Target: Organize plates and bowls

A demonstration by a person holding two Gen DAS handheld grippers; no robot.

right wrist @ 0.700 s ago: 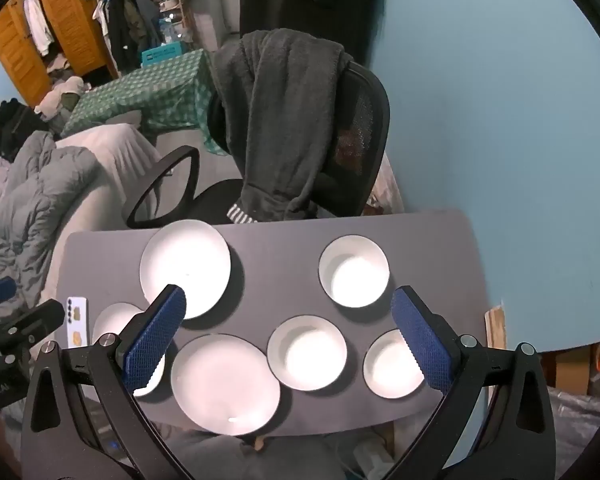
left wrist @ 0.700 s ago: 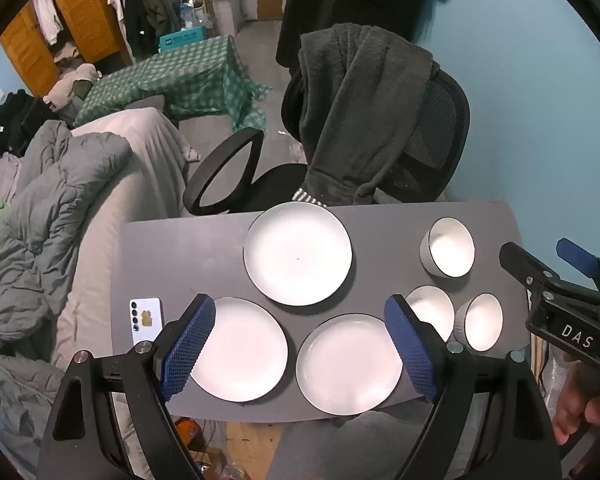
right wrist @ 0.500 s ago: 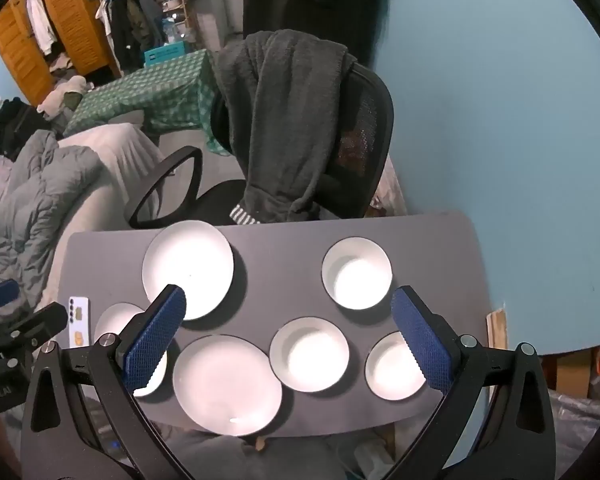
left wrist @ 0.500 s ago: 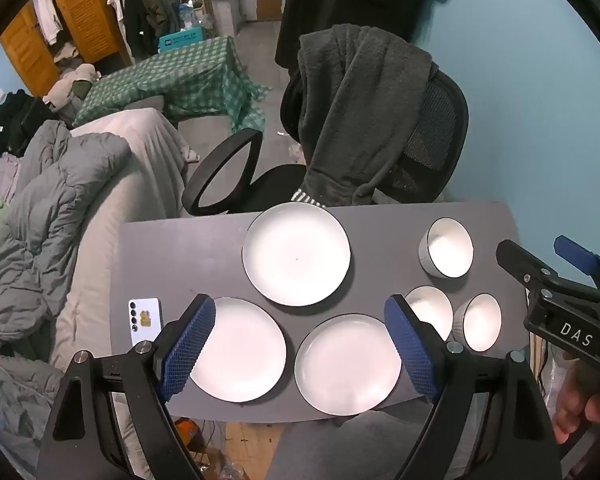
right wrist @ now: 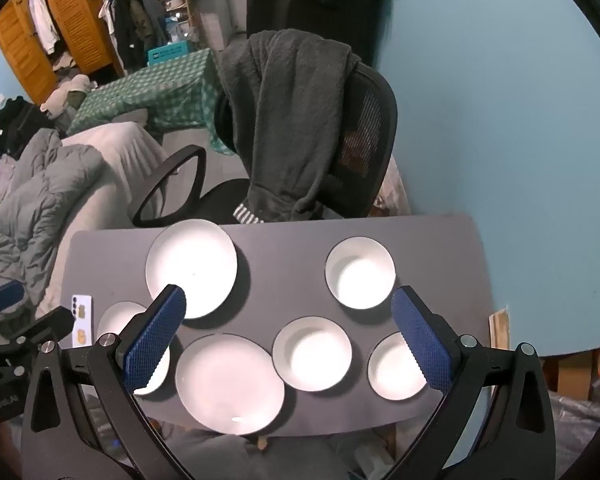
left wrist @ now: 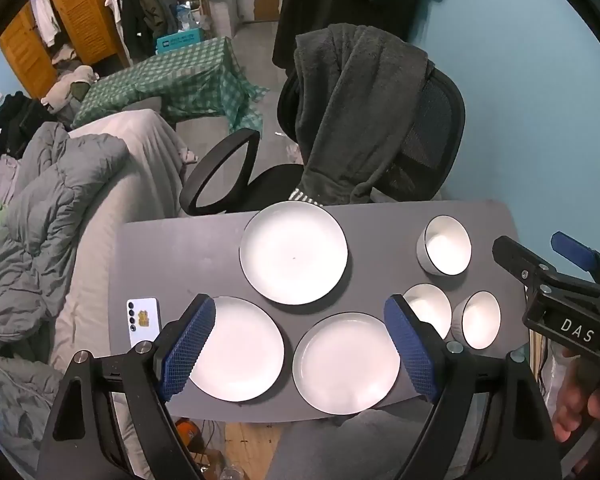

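Both views are dim and bluish, with strong fisheye bending and black corners. Light falls from above: the white plates (left wrist: 293, 252) and bowls (right wrist: 360, 272) are overexposed, without detail, and throw soft shadows toward 4 o'clock on the bench (right wrist: 284, 264). Focus is sharp; far room is slightly grainy.

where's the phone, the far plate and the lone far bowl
phone (left wrist: 142, 320), left wrist view, middle of its white back
far plate (left wrist: 293, 252), left wrist view, centre of its face
far bowl (right wrist: 360, 274), right wrist view, inside bottom
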